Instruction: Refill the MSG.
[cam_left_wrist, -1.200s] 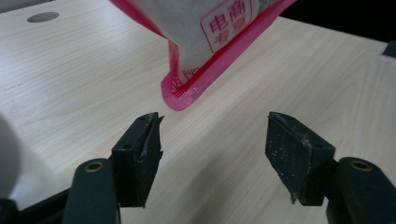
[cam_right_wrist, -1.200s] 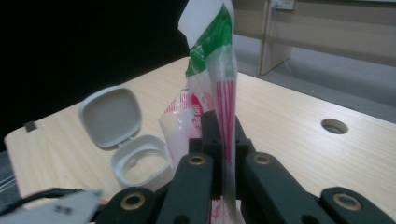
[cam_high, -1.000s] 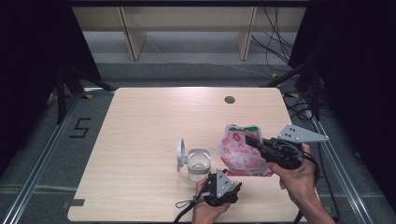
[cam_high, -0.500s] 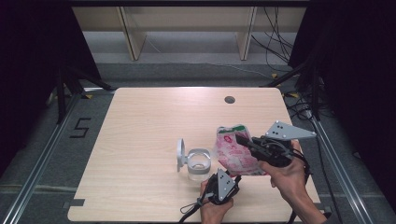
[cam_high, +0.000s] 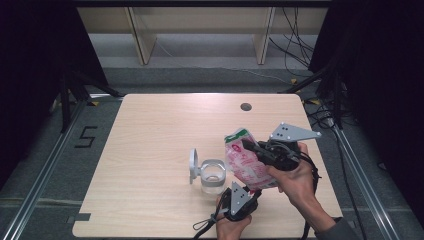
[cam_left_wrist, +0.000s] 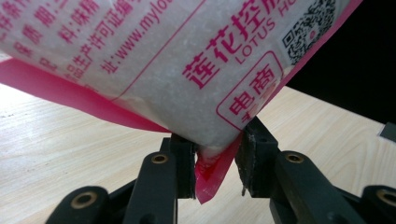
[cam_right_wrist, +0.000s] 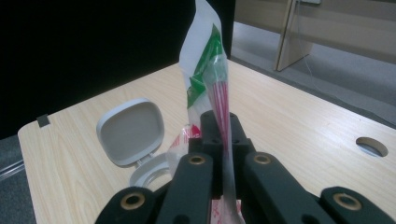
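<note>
A pink and white printed bag (cam_high: 242, 166) is held up over the table, just right of a clear container (cam_high: 212, 177) whose white hinged lid (cam_high: 193, 165) stands open. My right gripper (cam_high: 249, 146) is shut on the bag's top edge; the right gripper view shows its jaws (cam_right_wrist: 219, 126) pinching the green and white top of the bag (cam_right_wrist: 208, 60). My left gripper (cam_high: 248, 191) is at the bag's bottom. Its jaws (cam_left_wrist: 215, 151) have just been closing, and the bottom corner of the bag (cam_left_wrist: 163, 60) now sits squeezed between them.
The wooden table (cam_high: 150, 135) has a round cable hole (cam_high: 245, 106) at the back right. The open lid (cam_right_wrist: 130, 130) shows left of the bag in the right gripper view. Shelf legs and cables lie beyond the far edge.
My right gripper has carried the bag's top leftward, closer to the container, and the bag stands more upright. The left gripper stayed in place under the bag.
</note>
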